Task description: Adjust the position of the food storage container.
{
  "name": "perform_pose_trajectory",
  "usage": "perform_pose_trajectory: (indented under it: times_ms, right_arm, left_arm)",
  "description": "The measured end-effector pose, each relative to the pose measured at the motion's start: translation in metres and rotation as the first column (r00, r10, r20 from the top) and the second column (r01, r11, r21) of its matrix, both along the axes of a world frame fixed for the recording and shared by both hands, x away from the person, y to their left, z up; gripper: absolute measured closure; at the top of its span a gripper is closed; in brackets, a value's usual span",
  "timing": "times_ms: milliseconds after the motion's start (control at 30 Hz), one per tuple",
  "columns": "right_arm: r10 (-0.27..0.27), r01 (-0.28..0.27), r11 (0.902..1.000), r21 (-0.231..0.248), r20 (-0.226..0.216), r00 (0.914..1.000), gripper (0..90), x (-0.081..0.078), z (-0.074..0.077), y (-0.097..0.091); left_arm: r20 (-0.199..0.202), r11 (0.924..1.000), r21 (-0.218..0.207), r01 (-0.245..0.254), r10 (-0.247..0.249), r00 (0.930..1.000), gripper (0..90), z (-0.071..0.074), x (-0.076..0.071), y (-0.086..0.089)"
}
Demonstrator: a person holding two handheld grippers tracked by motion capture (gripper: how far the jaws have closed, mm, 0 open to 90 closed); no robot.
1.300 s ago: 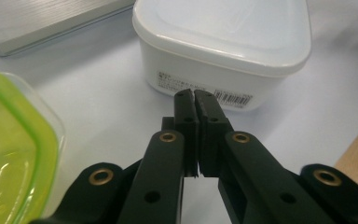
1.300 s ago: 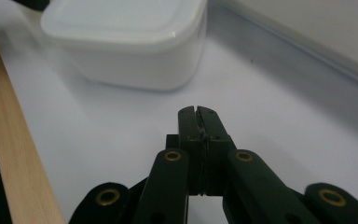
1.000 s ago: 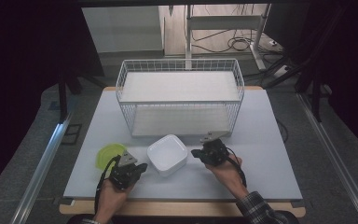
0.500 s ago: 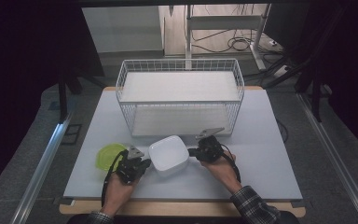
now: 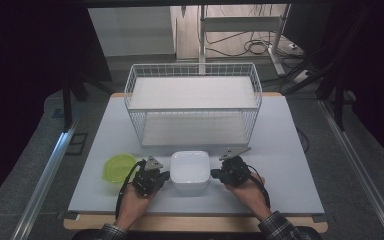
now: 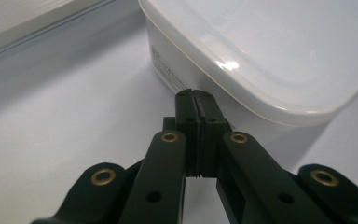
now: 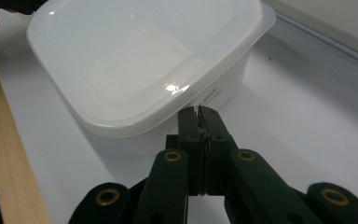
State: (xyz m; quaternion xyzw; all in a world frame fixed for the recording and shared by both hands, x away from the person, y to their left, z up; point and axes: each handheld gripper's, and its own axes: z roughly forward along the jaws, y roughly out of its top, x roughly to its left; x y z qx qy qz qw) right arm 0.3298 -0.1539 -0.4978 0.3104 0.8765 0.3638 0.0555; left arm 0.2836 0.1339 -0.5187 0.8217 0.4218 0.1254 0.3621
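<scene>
We have brought both grippers in against the white container (image 5: 190, 170) on the desk (image 5: 290, 150) before the wire basket (image 5: 194, 107), left gripper (image 5: 164, 176) and right gripper (image 5: 215, 174) flanking it, fingers pressed together and empty, seemingly ready to squeeze and lift it.

Container (image 6: 279, 51) cut off at right edge; side label (image 6: 168, 74) print perhaps too small.

Dim, dark-edged high view; soft overhead glare on the container lid (image 7: 172, 87).
</scene>
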Motion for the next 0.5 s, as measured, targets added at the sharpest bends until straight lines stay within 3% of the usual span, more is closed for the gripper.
perform_pose_trajectory:
  times_ms: [267, 467, 500]
  right_arm:
    - [-0.026, 0.026, 0.9996, -0.012, 0.005, 0.9996, 88.4, -0.02, 0.003, -0.015]
    - [-0.036, 0.036, 0.9993, -0.004, 0.01, 0.9993, 85.0, -0.023, 0.005, -0.021]
    - [-0.038, 0.039, 0.9992, -0.008, 0.033, 0.9987, 82.6, -0.024, 0.007, -0.023]
  left_arm:
    - [-0.01, 0.9989, -0.006, 0.046, -0.047, 0.9989, 90.0, 0.0, -0.006, -0.012]
    - [-0.003, 0.998, -0.003, 0.063, -0.063, 0.998, 88.3, 0.002, -0.008, -0.013]
    - [0.007, 0.9982, 0.0, 0.059, -0.059, 0.9982, 84.9, 0.004, -0.009, -0.011]
